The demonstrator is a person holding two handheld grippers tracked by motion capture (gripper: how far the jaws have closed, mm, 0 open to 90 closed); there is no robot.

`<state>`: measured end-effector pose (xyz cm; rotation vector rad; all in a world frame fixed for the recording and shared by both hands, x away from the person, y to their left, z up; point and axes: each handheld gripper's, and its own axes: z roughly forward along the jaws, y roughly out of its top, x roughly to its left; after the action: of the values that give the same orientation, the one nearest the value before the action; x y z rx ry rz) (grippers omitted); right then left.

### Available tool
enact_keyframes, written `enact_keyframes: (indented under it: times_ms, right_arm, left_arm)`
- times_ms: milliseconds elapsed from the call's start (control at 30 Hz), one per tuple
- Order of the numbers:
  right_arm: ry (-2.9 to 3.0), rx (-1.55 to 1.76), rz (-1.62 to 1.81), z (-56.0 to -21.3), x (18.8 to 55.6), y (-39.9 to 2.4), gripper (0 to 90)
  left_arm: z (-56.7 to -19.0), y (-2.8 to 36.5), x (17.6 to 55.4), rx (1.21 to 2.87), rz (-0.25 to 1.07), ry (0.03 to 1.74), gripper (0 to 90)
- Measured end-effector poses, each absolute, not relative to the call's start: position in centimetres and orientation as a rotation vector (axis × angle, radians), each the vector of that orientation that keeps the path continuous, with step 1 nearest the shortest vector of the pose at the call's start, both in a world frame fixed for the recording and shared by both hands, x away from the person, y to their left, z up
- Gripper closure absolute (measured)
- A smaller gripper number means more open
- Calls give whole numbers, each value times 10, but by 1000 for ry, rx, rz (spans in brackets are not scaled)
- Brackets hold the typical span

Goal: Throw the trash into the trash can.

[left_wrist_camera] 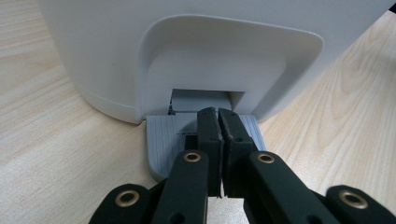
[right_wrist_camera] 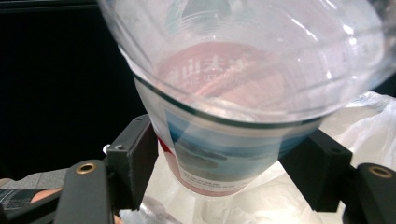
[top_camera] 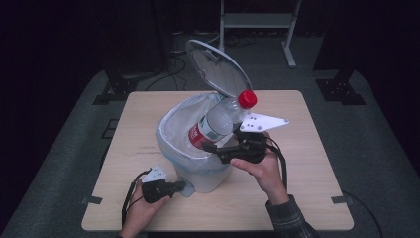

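A white pedal bin [top_camera: 200, 177] lined with a white bag [top_camera: 173, 119] stands mid-table, its grey lid [top_camera: 218, 67] raised. At the bin's foot my left gripper [top_camera: 179, 186] is shut, its tips [left_wrist_camera: 218, 112] resting on the grey pedal [left_wrist_camera: 161, 140] with nothing between them. A clear plastic bottle [top_camera: 220, 121] with a red label and a red cap [top_camera: 247, 98] tilts over the bin's mouth, base down and cap up to the right. My right gripper [top_camera: 212, 144] holds it across the lower body; in the right gripper view both pads touch the bottle [right_wrist_camera: 224, 93] on either side of the gripper [right_wrist_camera: 224, 158].
The light wooden table [top_camera: 307, 188] stands on grey carpet, with bare wood to the right of the bin. A metal stand [top_camera: 257, 20] and cables lie behind the table in the dark. The bag's crumpled edge [right_wrist_camera: 355, 121] lies under the bottle.
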<state>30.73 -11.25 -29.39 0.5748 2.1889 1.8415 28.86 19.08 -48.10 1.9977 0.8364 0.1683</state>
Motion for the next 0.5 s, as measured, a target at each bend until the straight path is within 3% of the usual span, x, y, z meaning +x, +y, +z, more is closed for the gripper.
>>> enact_keyframes:
  times_ms: [500]
  right_arm:
    - [2158, 625, 1886, -287, 308, -120, 241]
  left_arm:
    - [-481, 191, 289, 1995, 166, 839, 881]
